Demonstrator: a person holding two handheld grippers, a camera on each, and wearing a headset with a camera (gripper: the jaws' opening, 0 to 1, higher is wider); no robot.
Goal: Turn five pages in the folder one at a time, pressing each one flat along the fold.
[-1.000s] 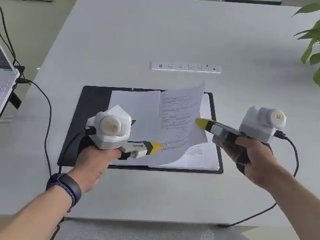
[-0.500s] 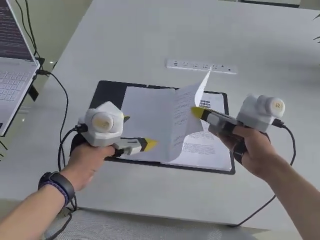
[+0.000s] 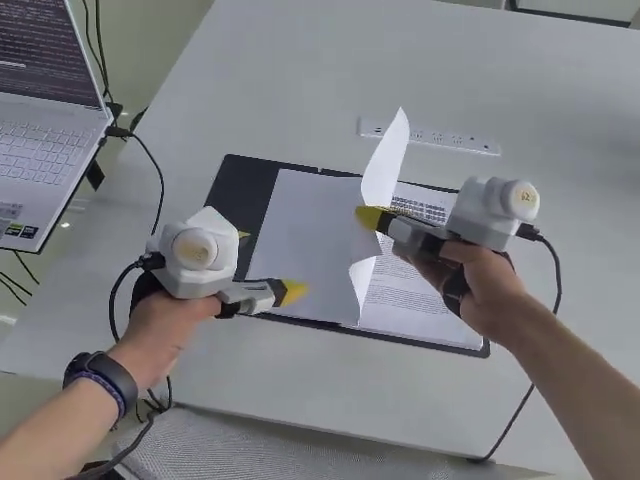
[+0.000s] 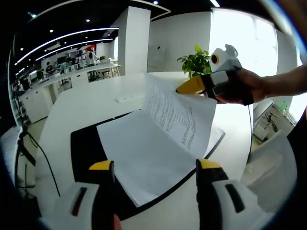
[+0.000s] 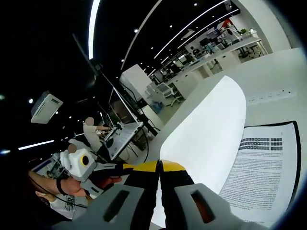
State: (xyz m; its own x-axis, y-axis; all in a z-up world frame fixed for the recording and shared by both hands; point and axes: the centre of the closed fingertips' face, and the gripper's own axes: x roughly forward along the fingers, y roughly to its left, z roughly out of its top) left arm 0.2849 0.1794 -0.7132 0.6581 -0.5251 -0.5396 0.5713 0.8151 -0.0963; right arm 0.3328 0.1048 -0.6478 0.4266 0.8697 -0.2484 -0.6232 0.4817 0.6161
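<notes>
Head view: right gripper [image 3: 368, 216] clamped on 1 upright page [image 3: 385, 160] over the folder [image 3: 240, 195]; left gripper [image 3: 293, 291] jaws apart. Best to lay it leftward slowly, then press it flat.

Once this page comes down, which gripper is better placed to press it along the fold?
Likely the left gripper: open and free, hovering by the folder's near edge. The right gripper is shut on the raised page.

Laptop [image 3: 45, 110] at L, pwr strip [image 3: 430, 137] on table [image 3: 300, 70].
</notes>
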